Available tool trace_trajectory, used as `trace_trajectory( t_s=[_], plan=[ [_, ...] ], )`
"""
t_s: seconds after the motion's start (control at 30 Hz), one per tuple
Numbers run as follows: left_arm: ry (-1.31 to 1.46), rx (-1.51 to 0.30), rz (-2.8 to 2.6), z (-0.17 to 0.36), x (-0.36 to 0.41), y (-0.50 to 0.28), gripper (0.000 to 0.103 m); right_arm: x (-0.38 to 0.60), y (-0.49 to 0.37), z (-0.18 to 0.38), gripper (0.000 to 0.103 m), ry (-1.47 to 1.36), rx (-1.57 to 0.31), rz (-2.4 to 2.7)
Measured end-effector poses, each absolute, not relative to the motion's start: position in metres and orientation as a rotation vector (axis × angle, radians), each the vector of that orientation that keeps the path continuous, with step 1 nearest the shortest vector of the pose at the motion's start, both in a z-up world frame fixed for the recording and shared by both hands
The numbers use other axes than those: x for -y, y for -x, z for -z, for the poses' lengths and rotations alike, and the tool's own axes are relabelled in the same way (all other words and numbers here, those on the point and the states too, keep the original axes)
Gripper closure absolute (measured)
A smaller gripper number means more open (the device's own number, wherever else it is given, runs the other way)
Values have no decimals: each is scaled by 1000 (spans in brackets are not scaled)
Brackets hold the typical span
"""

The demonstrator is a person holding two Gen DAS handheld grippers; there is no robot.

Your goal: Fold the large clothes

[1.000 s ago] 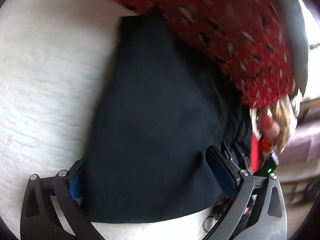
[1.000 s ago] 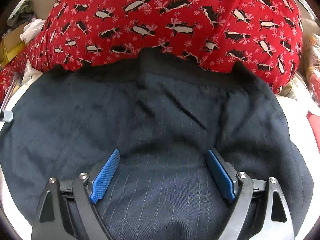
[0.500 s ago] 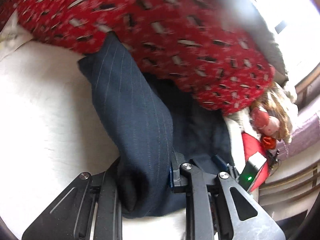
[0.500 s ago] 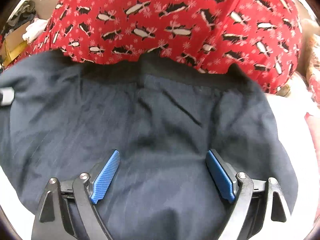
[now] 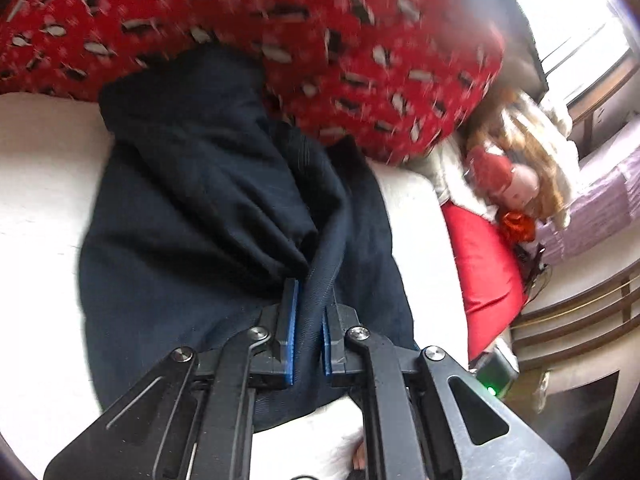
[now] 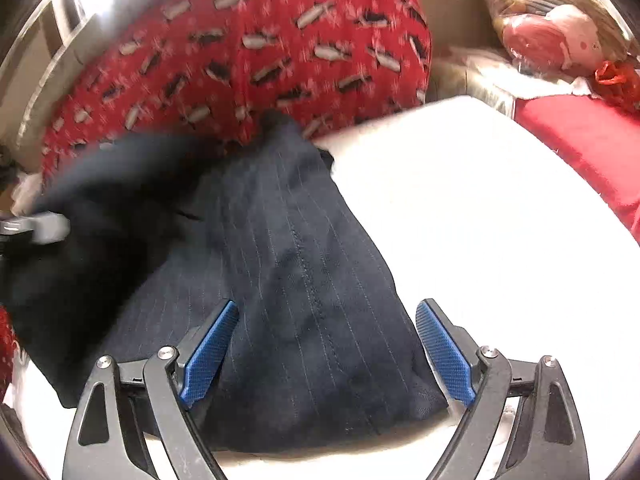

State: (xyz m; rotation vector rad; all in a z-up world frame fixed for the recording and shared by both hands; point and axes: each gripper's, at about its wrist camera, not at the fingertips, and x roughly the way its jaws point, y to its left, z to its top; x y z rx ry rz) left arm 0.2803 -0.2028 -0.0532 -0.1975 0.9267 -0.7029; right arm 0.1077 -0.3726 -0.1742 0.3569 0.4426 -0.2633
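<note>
Navy pinstriped trousers (image 5: 208, 208) lie bunched on the white bed (image 6: 460, 208). Left claw (image 5: 308, 320) is closing, pinching their fabric; right claw (image 6: 324, 344) stands spread over them.

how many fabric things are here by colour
navy: 1, pinstriped garment
red: 2, penguin-print blanket, plain red cushion
white: 1, bed cover
purple: 1, bedspread
total: 5

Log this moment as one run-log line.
step: folding | left hand-held gripper: closing on fold of navy trousers | right hand-held gripper: open over trousers | surface: white cover
</note>
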Motion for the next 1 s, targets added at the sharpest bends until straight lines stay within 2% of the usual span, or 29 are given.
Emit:
trace_trajectory(
  t_s=[0.17,0.27,0.33,0.4,0.47,0.53,0.57,0.7,0.87,0.9,0.97,1.0],
  plan=[
    [231,-1026,681,80,211,-290,96,375,-109,176,10,-373,-431,244],
    [280,-1060,711,82,201,-287,92,376,-107,176,9,-384,-423,235],
    [274,-1056,763,74,190,-276,81,380,-103,175,10,-405,-415,222],
    [295,-1030,811,63,172,-263,80,386,-97,171,12,-436,-408,236],
    [345,-982,852,52,144,-251,75,393,-82,156,12,-466,-343,309],
    [404,-903,822,44,110,-244,53,396,-71,137,10,-489,-265,283],
    [407,-867,755,43,97,-245,49,394,-73,127,10,-498,-253,240],
    [345,-894,522,66,76,-263,49,370,-122,98,8,-495,-386,-60],
    [404,-1026,517,120,75,-269,49,327,-206,100,9,-448,-634,-114],
    [428,-1034,528,125,74,-268,49,317,-214,102,14,-408,-662,-126],
    [461,-1042,555,127,70,-265,49,292,-221,96,88,-247,-664,-118],
    [461,-1040,567,123,68,-261,49,287,-214,87,88,-198,-619,-113]
  ],
)
